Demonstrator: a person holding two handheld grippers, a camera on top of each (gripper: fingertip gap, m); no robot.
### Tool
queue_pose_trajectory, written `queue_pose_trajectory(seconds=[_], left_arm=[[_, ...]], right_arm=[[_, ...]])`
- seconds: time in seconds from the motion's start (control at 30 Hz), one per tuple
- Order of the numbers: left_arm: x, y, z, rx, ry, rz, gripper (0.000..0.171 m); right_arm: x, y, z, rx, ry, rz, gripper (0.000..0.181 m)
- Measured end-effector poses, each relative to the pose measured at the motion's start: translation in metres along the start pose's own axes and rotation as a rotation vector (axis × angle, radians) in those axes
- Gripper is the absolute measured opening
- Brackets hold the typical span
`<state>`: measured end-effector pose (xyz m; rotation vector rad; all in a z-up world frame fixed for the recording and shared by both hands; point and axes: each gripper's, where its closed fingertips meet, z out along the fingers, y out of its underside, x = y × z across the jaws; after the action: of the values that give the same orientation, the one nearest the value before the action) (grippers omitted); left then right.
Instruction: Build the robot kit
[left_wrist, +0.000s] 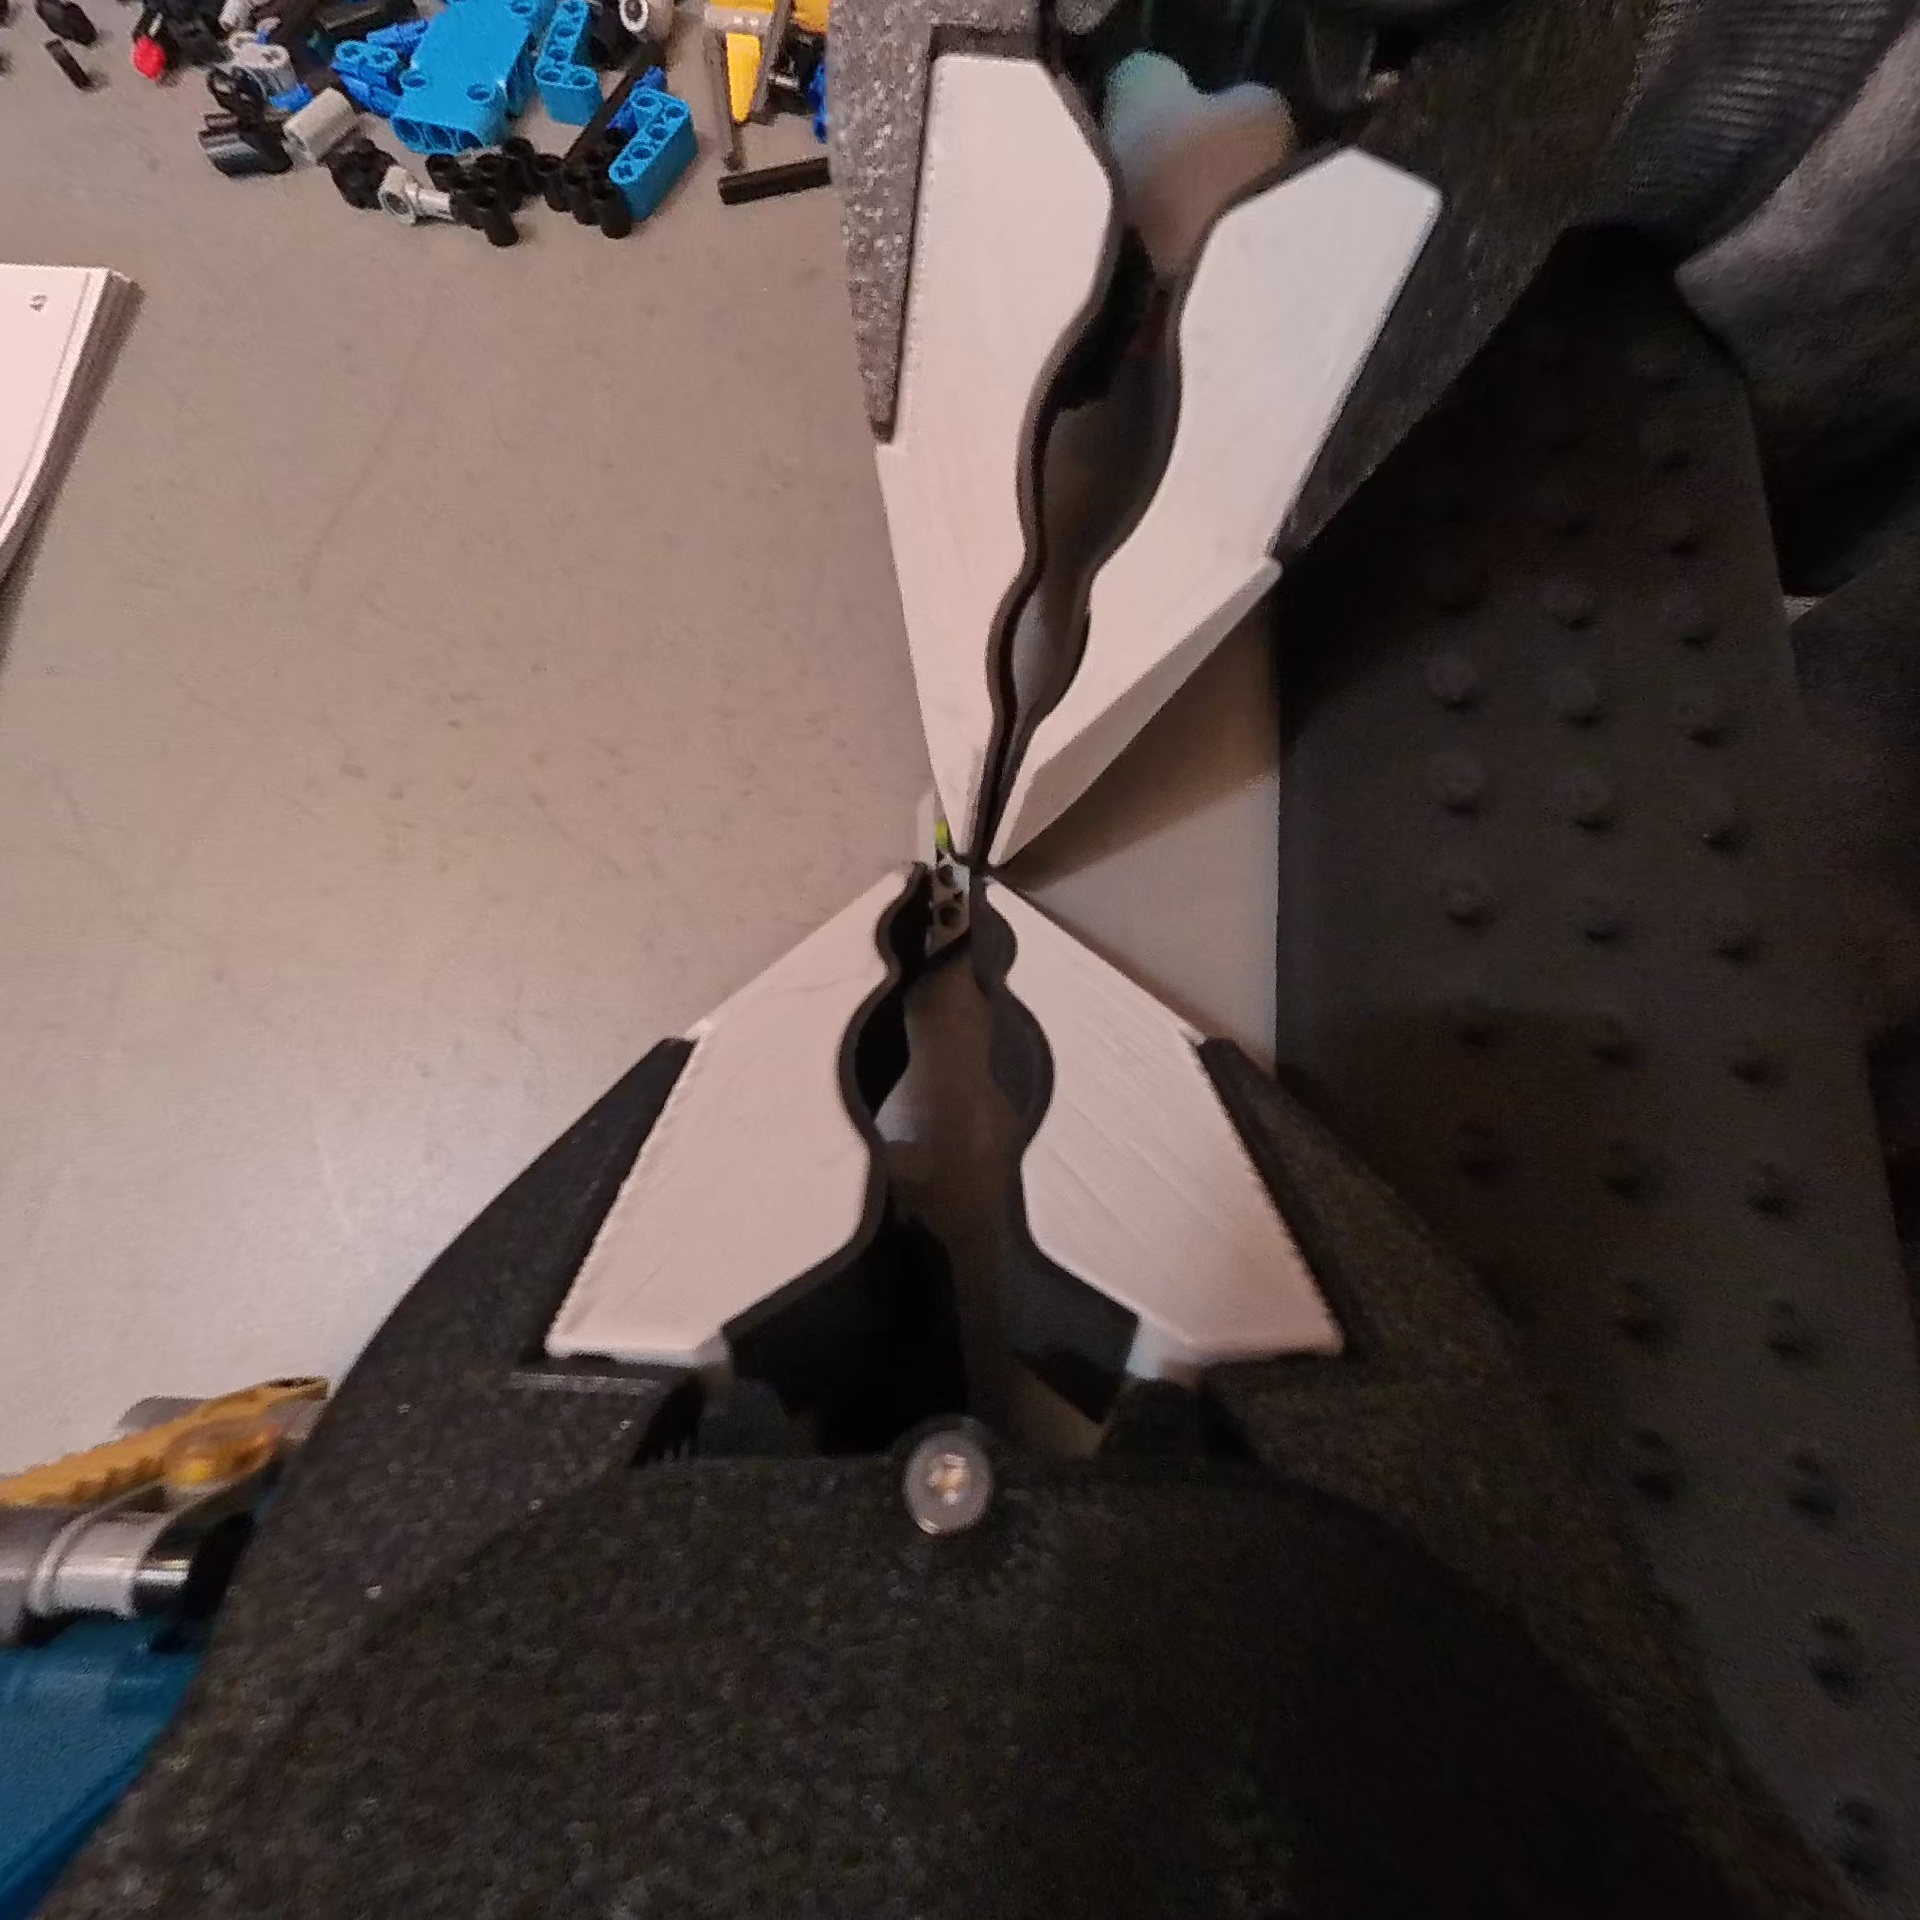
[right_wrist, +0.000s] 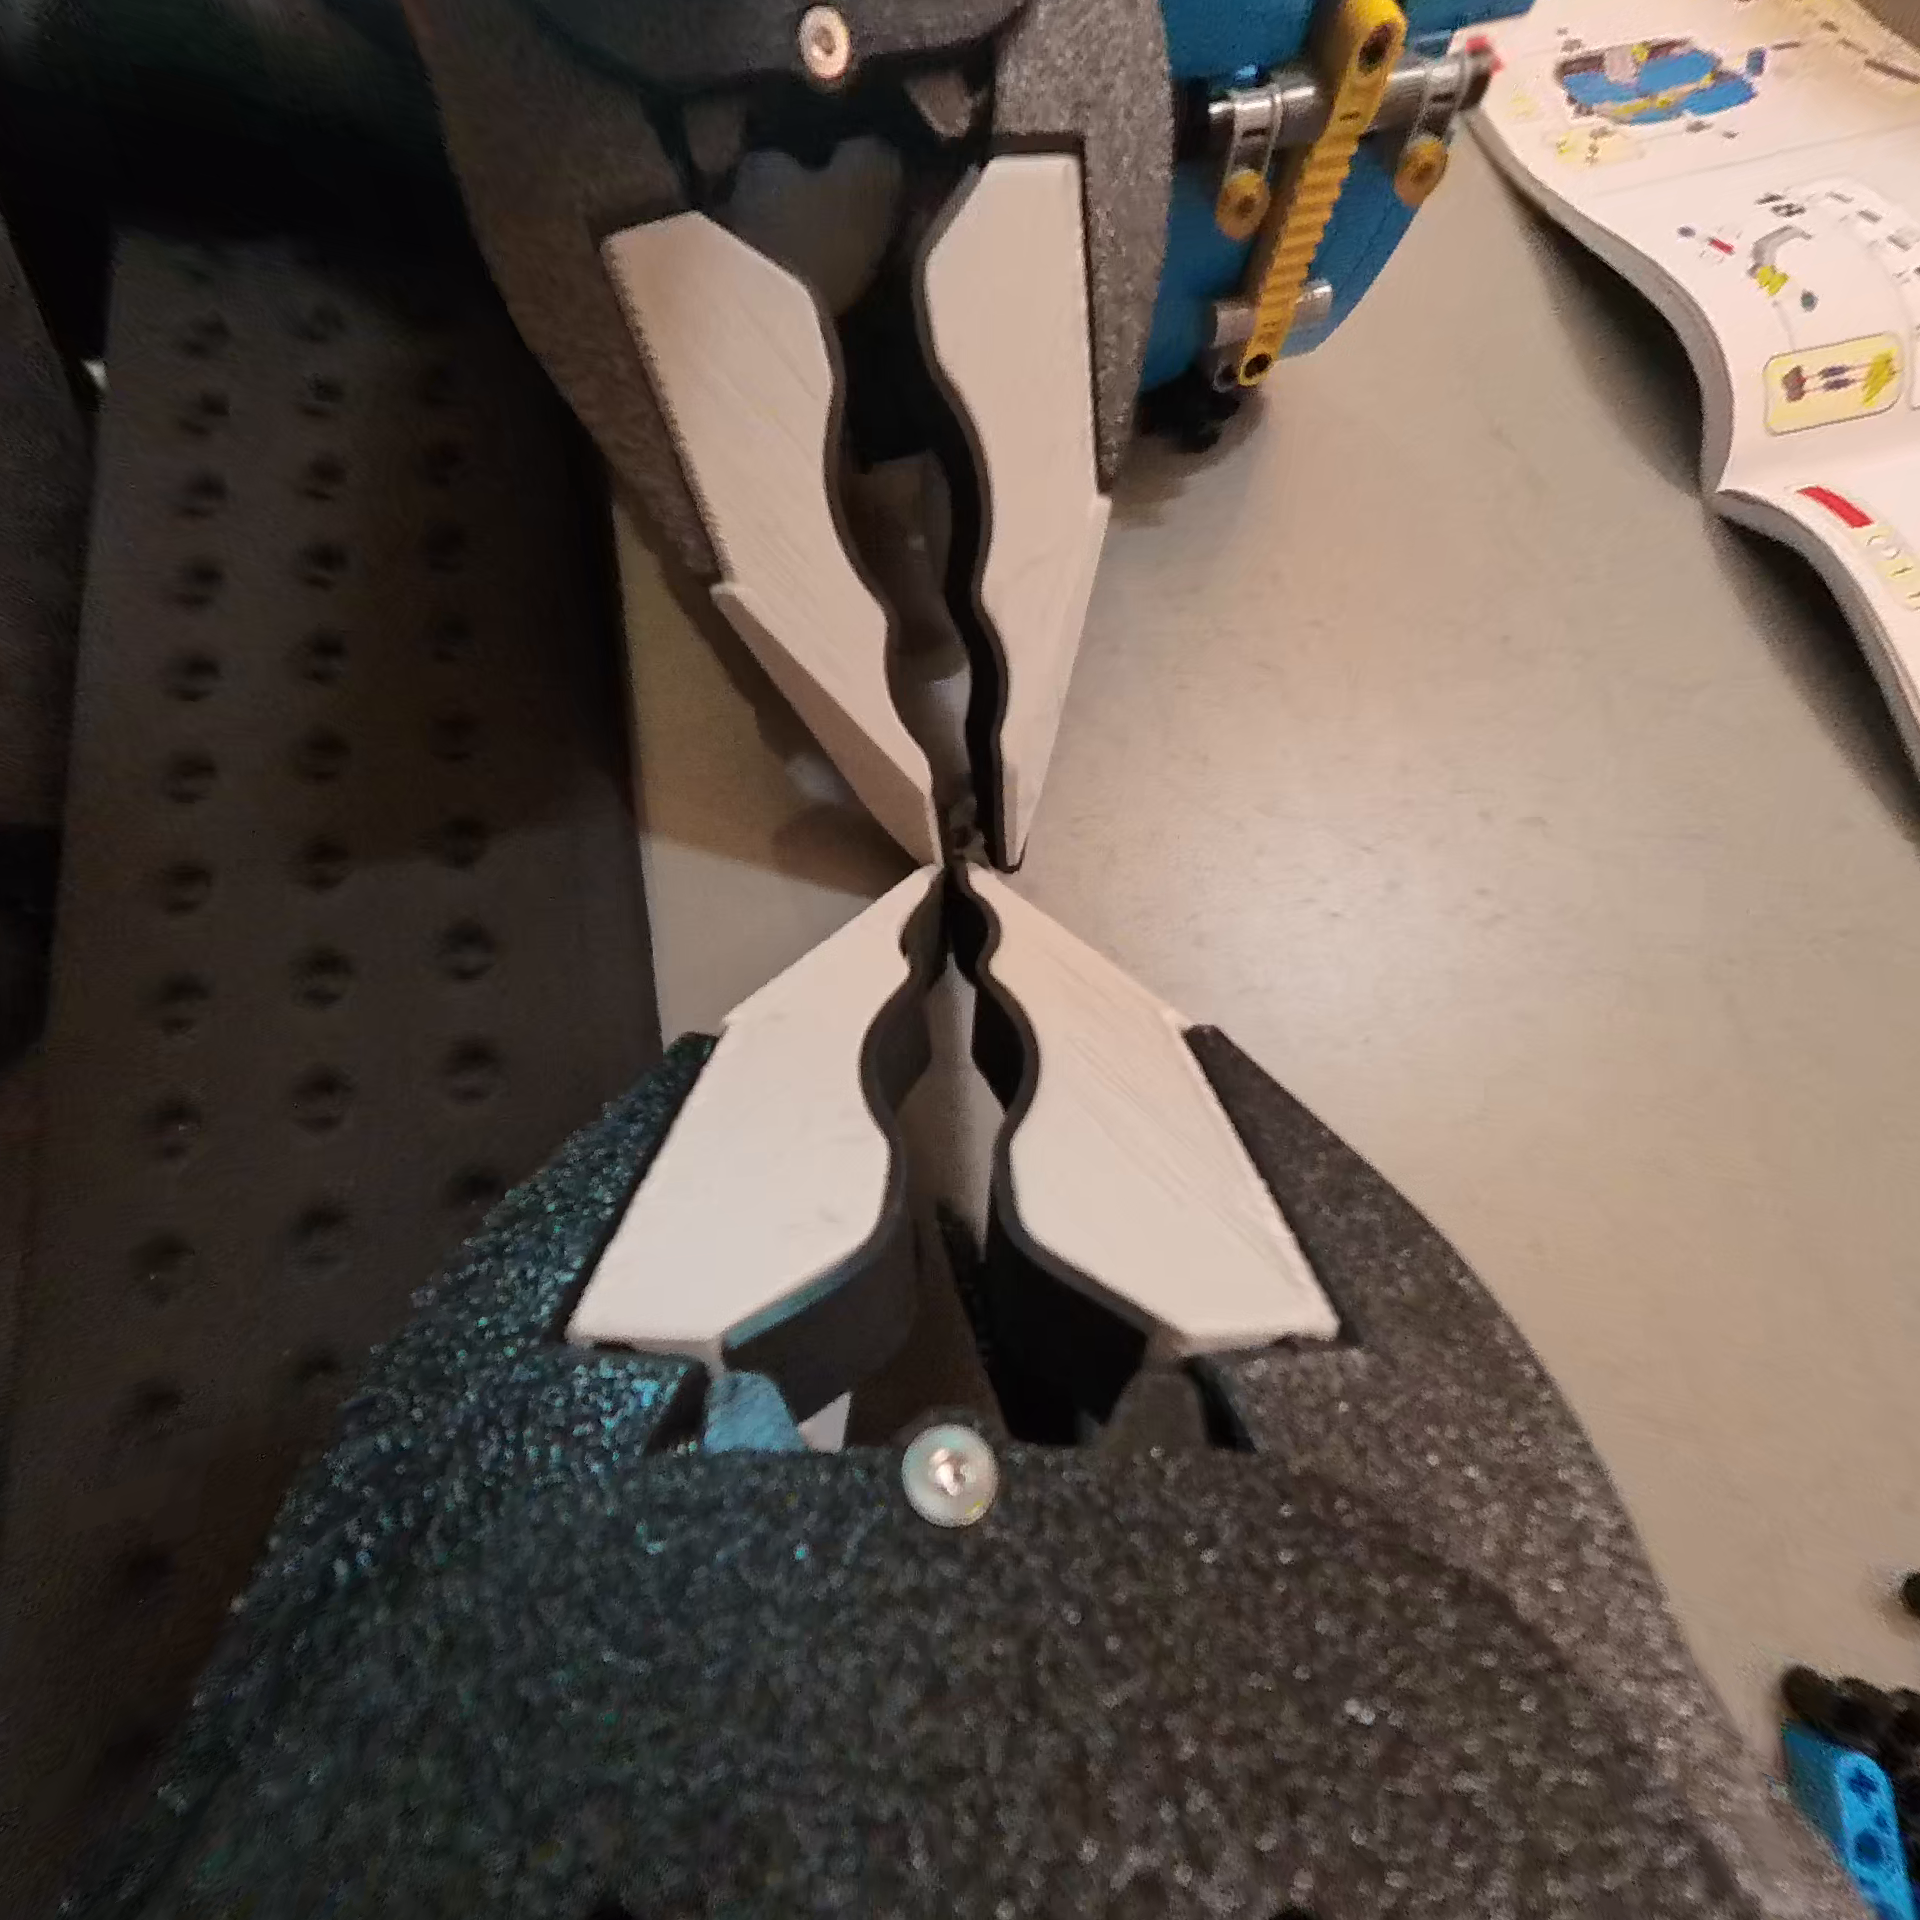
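Note:
In the left wrist view my left gripper (left_wrist: 948, 899) is shut on a small grey building piece with two round holes (left_wrist: 948, 906), pinched at the fingertips. My right gripper (left_wrist: 982, 844) comes in from the top and meets it tip to tip, with its jaws together. A tiny yellow-green speck (left_wrist: 939, 831) shows just beside those tips. In the right wrist view my right gripper (right_wrist: 951, 883) is shut, its pads touching at the tips. My left gripper (right_wrist: 971, 821) hangs from above with the small piece (right_wrist: 964, 816) showing as a dark bit between its tips.
A pile of blue, black and grey building pieces (left_wrist: 447, 94) lies at the far left. A blue model with a yellow toothed beam (right_wrist: 1320, 187) stands behind the left gripper. An open instruction booklet (right_wrist: 1766, 312) lies right. Dark dimpled fabric (right_wrist: 260, 727) borders the grey table (left_wrist: 416, 727). My two grippers' fingertips are within a few centimetres of each other.

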<state>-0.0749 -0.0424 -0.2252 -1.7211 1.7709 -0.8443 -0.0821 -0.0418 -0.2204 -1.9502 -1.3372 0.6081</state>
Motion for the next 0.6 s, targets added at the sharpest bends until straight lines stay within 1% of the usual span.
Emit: queue_pose_trajectory(seconds=[0.07, 0.13, 0.17, 0.2, 0.27, 0.37, 0.4, 0.5, 0.57, 0.6], left_arm=[[0.0, 0.0, 0.0, 0.0, -0.001, 0.003, 0.007], [0.0, 0.0, 0.0, -0.001, -0.004, 0.008, 0.007], [0.0, 0.0, 0.0, -0.001, -0.006, 0.011, 0.007], [0.0, 0.0, 0.0, -0.002, -0.009, 0.016, 0.007], [0.0, 0.0, 0.0, -0.008, -0.037, 0.071, 0.007], [-0.006, -0.004, -0.002, -0.015, -0.187, 0.273, 0.007], [-0.006, -0.01, -0.005, 0.005, -0.23, 0.338, 0.007], [-0.003, -0.025, -0.013, 0.054, -0.34, 0.491, 0.007], [-0.003, -0.027, -0.014, 0.053, -0.37, 0.535, 0.007], [-0.003, -0.027, -0.014, 0.052, -0.368, 0.534, 0.006]], right_arm=[[-0.001, -0.002, -0.003, 0.021, -0.043, 0.039, 0.0], [0.001, -0.02, -0.02, 0.163, -0.073, 0.085, 0.0], [0.008, -0.024, -0.027, 0.207, -0.057, 0.119, 0.0], [0.013, -0.022, -0.029, 0.211, -0.047, 0.147, 0.0], [0.019, -0.011, -0.022, 0.16, -0.043, 0.183, 0.002], [0.012, 0.003, -0.007, 0.063, -0.122, 0.246, 0.039], [0.01, 0.003, -0.006, 0.054, -0.144, 0.26, 0.045], [0.006, -0.007, -0.013, 0.123, -0.177, 0.265, 0.039], [0.003, -0.015, -0.02, 0.176, -0.229, 0.299, 0.031], [0.003, -0.016, -0.021, 0.189, -0.24, 0.315, 0.031]])
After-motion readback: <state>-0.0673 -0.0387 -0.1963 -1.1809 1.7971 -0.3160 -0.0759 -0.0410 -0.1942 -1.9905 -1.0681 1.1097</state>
